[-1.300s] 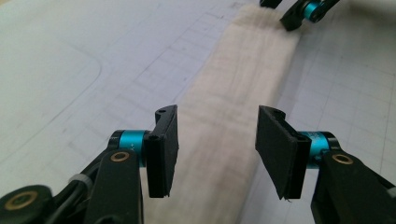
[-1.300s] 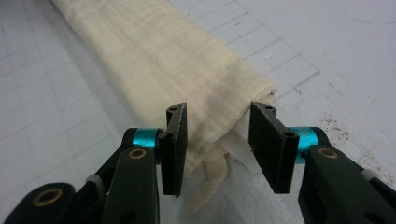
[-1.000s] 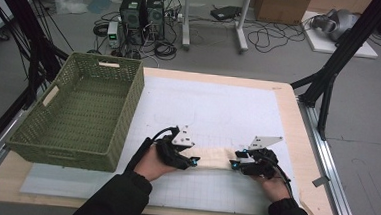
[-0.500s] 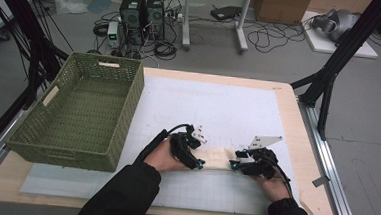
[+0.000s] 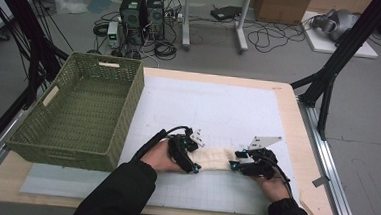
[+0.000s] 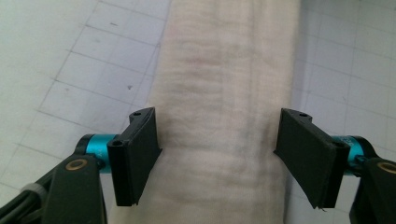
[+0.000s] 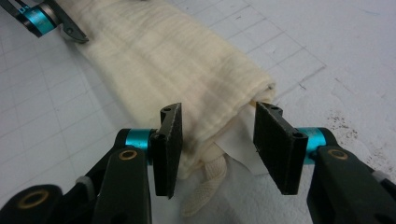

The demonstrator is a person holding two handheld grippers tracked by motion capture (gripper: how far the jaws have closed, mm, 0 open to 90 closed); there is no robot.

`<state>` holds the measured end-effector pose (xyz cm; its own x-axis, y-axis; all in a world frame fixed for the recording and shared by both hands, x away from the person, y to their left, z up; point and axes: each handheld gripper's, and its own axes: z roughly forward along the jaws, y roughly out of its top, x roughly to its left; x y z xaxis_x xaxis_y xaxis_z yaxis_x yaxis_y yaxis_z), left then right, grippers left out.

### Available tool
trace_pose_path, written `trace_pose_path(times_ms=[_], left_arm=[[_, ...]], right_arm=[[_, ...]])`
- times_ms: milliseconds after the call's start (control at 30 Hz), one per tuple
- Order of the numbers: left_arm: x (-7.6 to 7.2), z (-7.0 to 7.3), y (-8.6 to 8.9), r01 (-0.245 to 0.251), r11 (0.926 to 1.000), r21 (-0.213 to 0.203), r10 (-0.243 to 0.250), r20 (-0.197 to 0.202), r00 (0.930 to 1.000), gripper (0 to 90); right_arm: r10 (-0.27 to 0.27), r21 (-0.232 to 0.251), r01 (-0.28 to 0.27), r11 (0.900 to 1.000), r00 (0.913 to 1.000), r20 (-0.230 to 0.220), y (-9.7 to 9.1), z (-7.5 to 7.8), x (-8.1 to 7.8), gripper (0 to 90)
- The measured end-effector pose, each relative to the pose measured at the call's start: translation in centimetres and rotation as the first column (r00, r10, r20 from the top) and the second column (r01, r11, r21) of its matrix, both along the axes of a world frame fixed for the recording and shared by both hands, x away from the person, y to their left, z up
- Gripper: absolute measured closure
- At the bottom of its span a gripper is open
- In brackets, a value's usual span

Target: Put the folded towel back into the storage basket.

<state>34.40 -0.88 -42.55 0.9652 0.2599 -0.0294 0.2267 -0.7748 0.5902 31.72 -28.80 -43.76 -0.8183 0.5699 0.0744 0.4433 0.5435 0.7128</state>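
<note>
Lying on the white mat (image 5: 228,110) near the front edge of the table (image 5: 284,93) is a folded cream cloth (image 5: 215,159), rolled up long like a log. It stretches from left to right between the person's two hands.

The left gripper (image 5: 191,156) is at the left end of the cloth. Its jaws have just been opening. In the left gripper view they stand wide, one on each side of the cloth (image 6: 224,93), and the pads do not press on it.

The right gripper (image 5: 235,160) is at the right end. In the right gripper view its jaws stand partly open around the end of the cloth (image 7: 187,70). The left jaw is right against the cloth, and I cannot tell if it squeezes. The right jaw is apart from it. A knitted bit sticks out of that end.

A green basket (image 5: 78,110) sits on the left side of the table, well apart from the cloth.
</note>
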Motion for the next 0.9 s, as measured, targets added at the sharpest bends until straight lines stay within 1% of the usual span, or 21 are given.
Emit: trace_pose_path(times_ms=[100, 167, 200, 267, 367, 467, 500, 567, 700, 900], left_arm=[[0.1, 0.1, 0.1, -0.005, 1.0000, 0.000, 0.005, 0.005, 1.0000, 29.7], [0.1, 0.2, 0.0, -0.004, 0.9998, 0.018, 0.004, 0.013, 0.9999, 29.5], [0.1, 0.2, -0.1, 0.001, 0.9996, 0.029, -0.002, 0.015, 0.9999, 29.5], [0.1, 0.3, -0.5, 0.024, 0.9970, 0.073, -0.026, 0.025, 0.9994, 29.3], [0.0, 0.3, -1.1, 0.036, 0.9935, 0.108, -0.039, 0.022, 0.9990, 26.3], [0.1, 0.2, -1.1, 0.034, 0.9943, 0.101, -0.036, 0.018, 0.9992, 25.8], [0.0, 0.1, -1.1, 0.034, 0.9940, 0.104, -0.036, 0.022, 0.9991, 25.8], [0.0, 0.1, -1.1, 0.033, 0.9940, 0.104, -0.036, 0.024, 0.9991, 25.2], [0.1, 0.0, -1.1, 0.031, 0.9951, 0.094, -0.033, 0.021, 0.9992, 25.4], [0.0, 0.0, -1.2, 0.018, 0.9948, 0.100, -0.021, 0.023, 0.9995, 26.5]], right_arm=[[-0.001, 0.004, 0.001, 1.0000, 1.0000, -0.004, 0.0, -0.1, 0.0, 51.9], [0.001, 0.003, -0.001, 1.0000, 1.0000, -0.007, 0.1, -0.1, 0.0, 51.8], [0.001, 0.004, -0.001, 1.0000, 1.0000, -0.008, 0.1, -0.1, 0.0, 51.7], [0.003, 0.002, -0.003, 1.0000, 1.0000, -0.007, 0.1, -0.1, 0.0, 51.6], [0.006, 0.002, -0.006, 1.0000, 1.0000, -0.002, 0.1, -0.1, 0.0, 51.5], [0.006, 0.002, -0.006, 1.0000, 1.0000, 0.003, 0.1, -0.1, 0.0, 51.3], [0.004, 0.004, -0.004, 1.0000, 1.0000, -0.005, 0.1, -0.1, 0.0, 51.3], [0.006, 0.002, -0.006, 1.0000, 1.0000, -0.003, 0.1, -0.1, -0.1, 51.1], [0.008, -0.001, -0.008, 1.0000, 1.0000, 0.000, 0.2, -0.1, -0.1, 50.9], [0.013, -0.003, -0.013, 0.9999, 0.9999, 0.002, 0.4, -0.1, -0.1, 50.7]])
